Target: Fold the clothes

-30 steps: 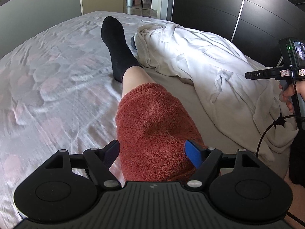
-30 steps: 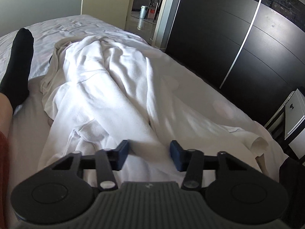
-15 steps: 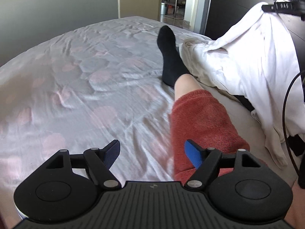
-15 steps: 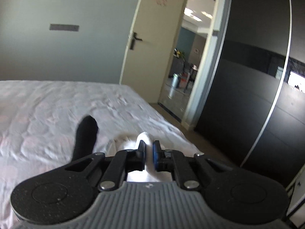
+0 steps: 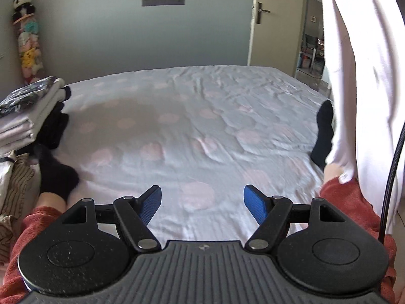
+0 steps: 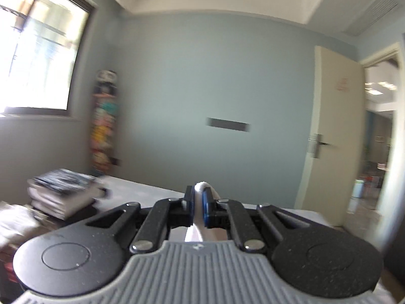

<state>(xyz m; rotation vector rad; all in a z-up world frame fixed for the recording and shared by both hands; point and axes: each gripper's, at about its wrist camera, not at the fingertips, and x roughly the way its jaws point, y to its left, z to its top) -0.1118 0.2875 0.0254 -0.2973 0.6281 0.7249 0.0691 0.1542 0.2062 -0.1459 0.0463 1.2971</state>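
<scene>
1. The bed with the grey sheet printed with pink dots [image 5: 192, 116] is now bare in the middle. A sec ago the white, thin cotton garment [image 5: 359, 76] lay crumpled on its right side, beside the person's leg in the black sock [image 5: 324, 131].
2. That garment now hangs in the air at the right edge of the left view, its lower hem near the person's rust-red fleece shorts [image 5: 341, 200]. So it is lifted off the bed, ready to be spread.
3. The stack of folded clothes [image 5: 27, 111] sits at the left edge, well apart.
4. The right gripper [image 6: 198, 204] was open over the cloth; now its jaws are closed tight, pinching a fold of the white garment.
5. The left gripper [image 5: 202, 202] has its jaws wide apart w/ nothing between them, same as before. In my judgement it must next catch a 2nd corner.
</scene>
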